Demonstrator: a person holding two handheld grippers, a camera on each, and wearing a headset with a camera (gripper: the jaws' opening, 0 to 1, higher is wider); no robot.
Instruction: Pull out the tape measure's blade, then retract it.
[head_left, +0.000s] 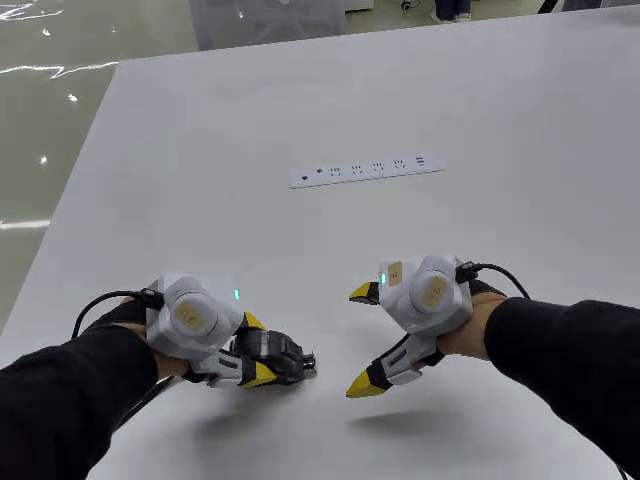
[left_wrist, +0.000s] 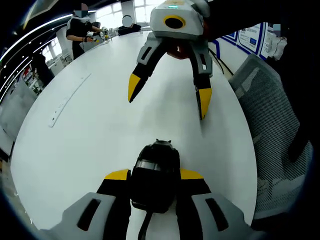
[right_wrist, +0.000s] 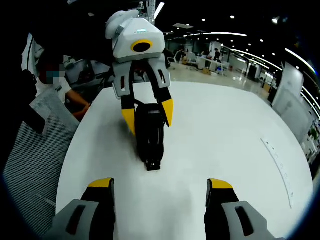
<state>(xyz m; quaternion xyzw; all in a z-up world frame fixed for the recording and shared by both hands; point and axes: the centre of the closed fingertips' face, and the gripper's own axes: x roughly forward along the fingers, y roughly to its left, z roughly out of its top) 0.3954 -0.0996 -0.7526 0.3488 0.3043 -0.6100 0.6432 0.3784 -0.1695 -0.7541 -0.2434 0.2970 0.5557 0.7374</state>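
A black tape measure (head_left: 278, 354) rests low on the white table (head_left: 300, 110), and my left gripper (head_left: 262, 350) is shut on its body. Its blade is drawn in, with just the end hook showing at the front, pointing toward my right gripper (head_left: 361, 339). In the left gripper view the case (left_wrist: 155, 172) sits between the yellow-tipped jaws of the left gripper (left_wrist: 155, 175), and the right gripper (left_wrist: 169, 97) hangs open beyond it. From the right gripper view, the right gripper (right_wrist: 160, 184) stands open a short way from the tape measure (right_wrist: 150, 134), which the left gripper (right_wrist: 148, 115) holds.
A white power strip (head_left: 366, 169) lies flat on the table farther back, also visible as the strip (left_wrist: 67, 100) in the left gripper view. A grey mesh chair (left_wrist: 270, 100) stands at the near side of the table. The table's left edge borders a glossy floor (head_left: 40, 120).
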